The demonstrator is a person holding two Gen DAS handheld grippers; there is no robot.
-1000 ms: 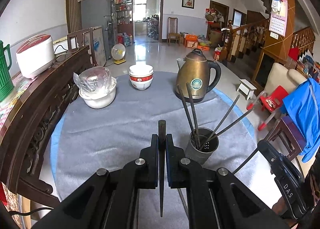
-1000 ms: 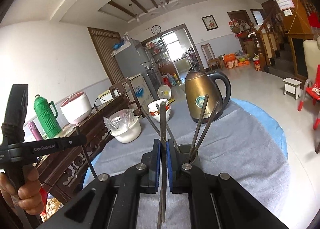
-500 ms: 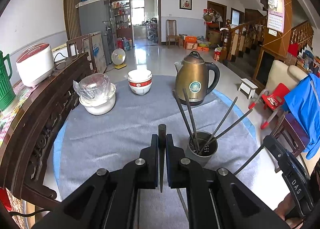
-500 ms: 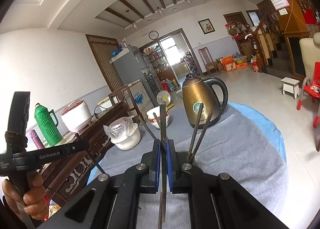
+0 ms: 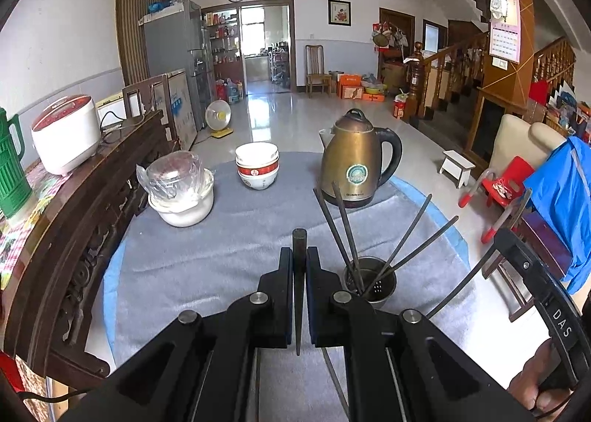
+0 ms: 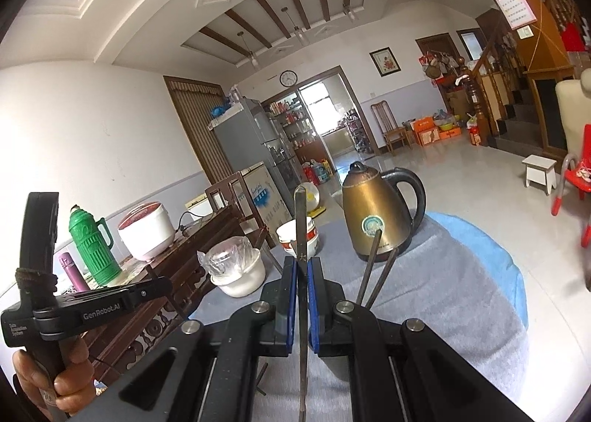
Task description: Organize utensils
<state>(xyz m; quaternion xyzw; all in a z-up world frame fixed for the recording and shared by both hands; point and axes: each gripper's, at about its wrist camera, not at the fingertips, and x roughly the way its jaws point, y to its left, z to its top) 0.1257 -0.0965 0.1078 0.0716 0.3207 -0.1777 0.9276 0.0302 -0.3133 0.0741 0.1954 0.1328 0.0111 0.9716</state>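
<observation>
My left gripper [image 5: 299, 257] is shut on a dark chopstick [image 5: 298, 285] that stands upright between the pads. Just to its right on the grey cloth is a metal holder cup [image 5: 371, 285] with several dark chopsticks [image 5: 341, 233] leaning out of it. My right gripper [image 6: 301, 263] is shut on another chopstick [image 6: 301, 222], its tip pointing up. In the right wrist view only two of the cup's chopsticks [image 6: 373, 267] show; the cup is hidden behind the fingers. The right gripper's body [image 5: 535, 292] is at the right edge of the left wrist view.
A bronze kettle [image 5: 356, 160], stacked bowls [image 5: 257, 167] and a white pot with wrapped glass [image 5: 181, 193] stand at the far side of the cloth-covered table [image 5: 221, 244]. A dark wooden sideboard [image 5: 74, 222] with a rice cooker [image 5: 64, 134] borders the left.
The right gripper has risen with its chopstick, so the holder cup has dropped out of its view. The left gripper has barely moved.
</observation>
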